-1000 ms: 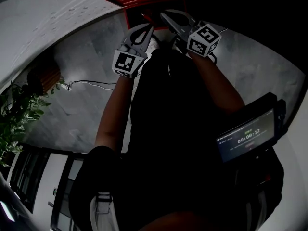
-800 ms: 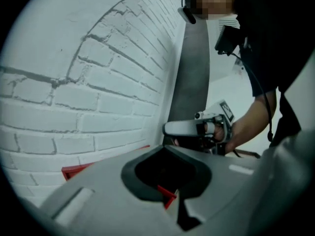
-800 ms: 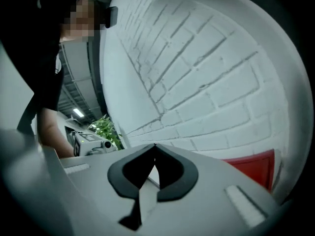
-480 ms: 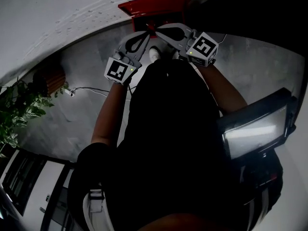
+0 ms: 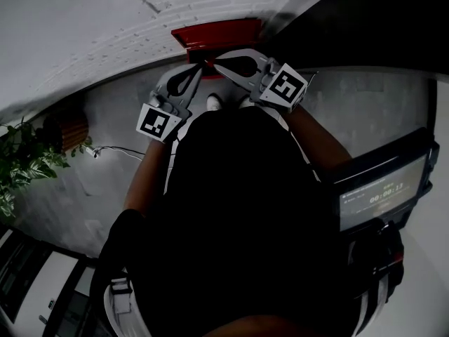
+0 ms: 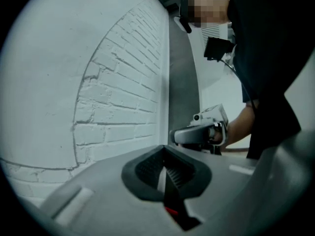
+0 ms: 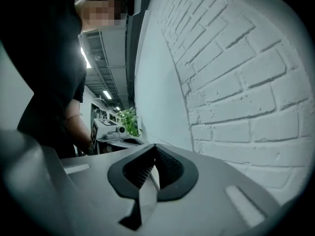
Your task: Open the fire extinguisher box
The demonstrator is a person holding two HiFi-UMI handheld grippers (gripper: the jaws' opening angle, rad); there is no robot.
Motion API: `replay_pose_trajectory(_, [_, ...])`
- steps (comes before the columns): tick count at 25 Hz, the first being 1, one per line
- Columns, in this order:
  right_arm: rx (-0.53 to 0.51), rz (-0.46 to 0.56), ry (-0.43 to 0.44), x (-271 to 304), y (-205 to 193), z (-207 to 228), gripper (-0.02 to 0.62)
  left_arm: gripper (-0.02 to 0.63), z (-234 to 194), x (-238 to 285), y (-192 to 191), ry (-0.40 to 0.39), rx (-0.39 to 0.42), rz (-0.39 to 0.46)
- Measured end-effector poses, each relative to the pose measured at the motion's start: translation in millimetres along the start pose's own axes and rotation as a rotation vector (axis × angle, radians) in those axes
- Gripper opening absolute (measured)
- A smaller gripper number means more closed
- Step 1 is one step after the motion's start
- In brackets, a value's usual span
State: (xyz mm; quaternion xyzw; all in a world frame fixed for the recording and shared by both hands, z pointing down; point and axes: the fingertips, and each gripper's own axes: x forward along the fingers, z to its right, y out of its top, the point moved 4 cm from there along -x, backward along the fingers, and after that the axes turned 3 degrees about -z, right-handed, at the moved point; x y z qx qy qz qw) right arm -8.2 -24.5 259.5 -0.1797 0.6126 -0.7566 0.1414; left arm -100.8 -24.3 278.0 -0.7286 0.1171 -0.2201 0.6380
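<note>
The red fire extinguisher box (image 5: 219,33) stands against the white brick wall (image 5: 105,20) at the top of the head view. Only its top and a strip of its front show, and I cannot tell how its door stands. My left gripper (image 5: 198,68) is held just in front of the box, its jaws shut and nothing between them. My right gripper (image 5: 217,64) is beside it, tips close to the box front, also shut and empty. In the left gripper view the closed jaws (image 6: 165,150) point along the wall, with the right gripper (image 6: 199,132) ahead.
A potted plant (image 5: 21,167) and a brown object (image 5: 66,128) stand at the left, with a cable (image 5: 112,149) on the grey floor. A device with a lit screen (image 5: 382,192) hangs at the person's right side. The person's dark torso hides the floor below the box.
The box and both grippers have slid lower in the head view, so more of the box top shows. Both grippers stay shut, side by side before the box.
</note>
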Motion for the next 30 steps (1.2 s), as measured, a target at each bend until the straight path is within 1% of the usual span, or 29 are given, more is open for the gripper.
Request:
replay_pose_trajectory(6, [0.011,0.044,0.005,-6.4,18.4,0.0,0.008,0.002,0.8,-1.1,13.8,0.012,0.014,0.014])
replay_pose_trajectory(13, [0.005,0.033,0.007,4.6,10.3,0.1,0.008,0.002,-7.7,-1.2,16.9,0.015,0.007,0.046])
replay_pose_trajectory(25, [-0.016,0.042,-0.006,-0.2,16.2,-4.1,0.009,0.002,-1.6,-0.4,26.8,-0.018,-0.003,0.057])
replay_pose_trajectory(30, [-0.023,0.032,-0.011,1.0,11.5,2.1,0.008,0.002,-4.2,4.2,22.0,-0.026,-0.008,0.058])
